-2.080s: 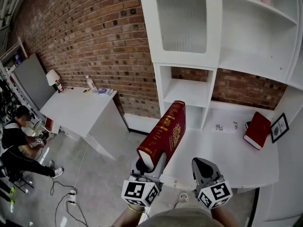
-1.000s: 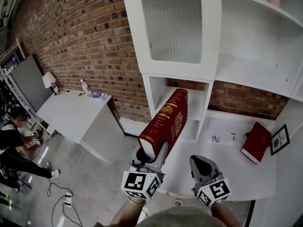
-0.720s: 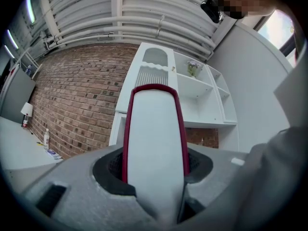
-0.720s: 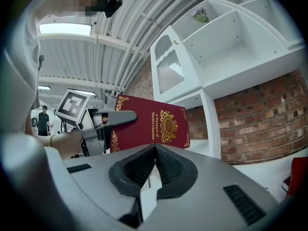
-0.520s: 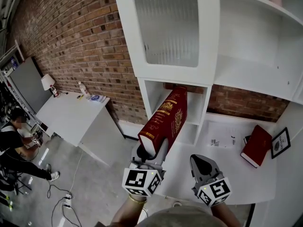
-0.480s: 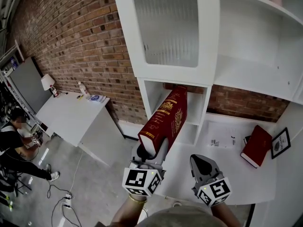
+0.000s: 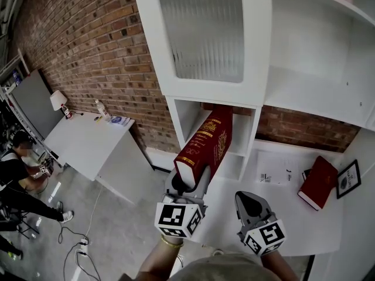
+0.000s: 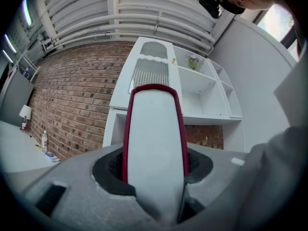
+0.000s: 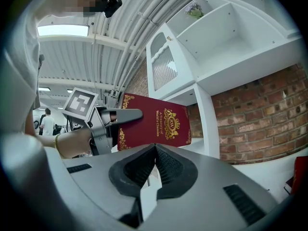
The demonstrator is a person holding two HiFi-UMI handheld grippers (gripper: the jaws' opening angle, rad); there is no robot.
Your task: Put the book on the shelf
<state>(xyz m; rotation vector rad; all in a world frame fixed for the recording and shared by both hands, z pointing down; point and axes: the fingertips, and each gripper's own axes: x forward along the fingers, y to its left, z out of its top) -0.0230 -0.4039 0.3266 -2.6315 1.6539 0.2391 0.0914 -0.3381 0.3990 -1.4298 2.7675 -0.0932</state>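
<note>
As the left gripper (image 7: 188, 183) lifts the red hardback book (image 7: 206, 145) tilted towards the small open shelf (image 7: 251, 139) below the glass-fronted cabinet door (image 7: 202, 34), its jaws stand partway open, clamped across both covers at the book's near end. The book's far corner is just at the shelf's mouth. The right gripper (image 7: 251, 206), jaws together and empty, hangs over the white table (image 7: 281, 212). The book looks thick, stiff and fairly heavy, its cover perhaps slick. A firm pinch across both covers suits it.

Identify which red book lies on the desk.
The plain red book beside the picture frame; the gold-decorated book is clamped in the left gripper.
</note>
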